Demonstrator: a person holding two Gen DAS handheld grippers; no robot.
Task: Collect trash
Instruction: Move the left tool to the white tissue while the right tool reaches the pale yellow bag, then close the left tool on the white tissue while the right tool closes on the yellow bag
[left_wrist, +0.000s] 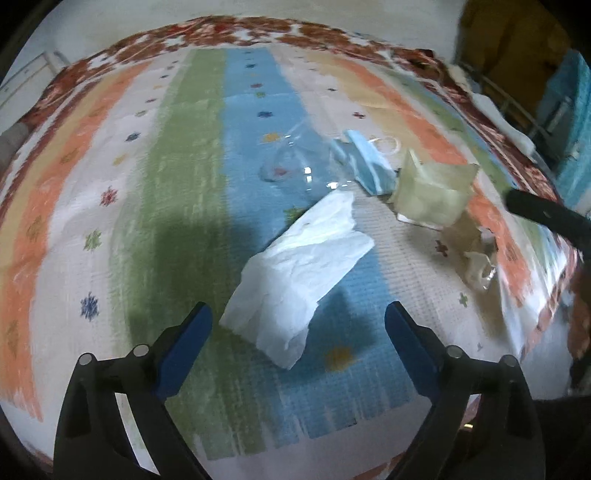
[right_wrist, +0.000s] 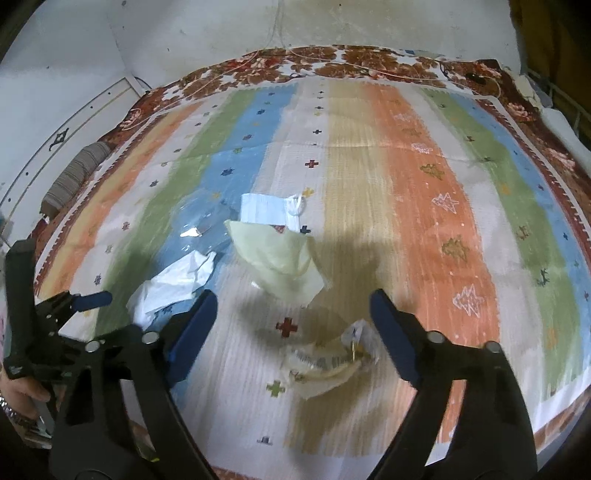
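Blurring: clear plastic wrap (left_wrist: 295, 162) on rug (left_wrist: 177, 155)

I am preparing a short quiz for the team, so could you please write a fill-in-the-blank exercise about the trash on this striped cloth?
1. The left gripper is lined up with the white ____.
2. The face mask on the striped cloth is light ____.
3. The crumpled wrapper lies between the fingers of the ____ gripper.
4. Both grippers' jaws stand ____, pressing on nothing.

Missing words: tissue; blue; right; open
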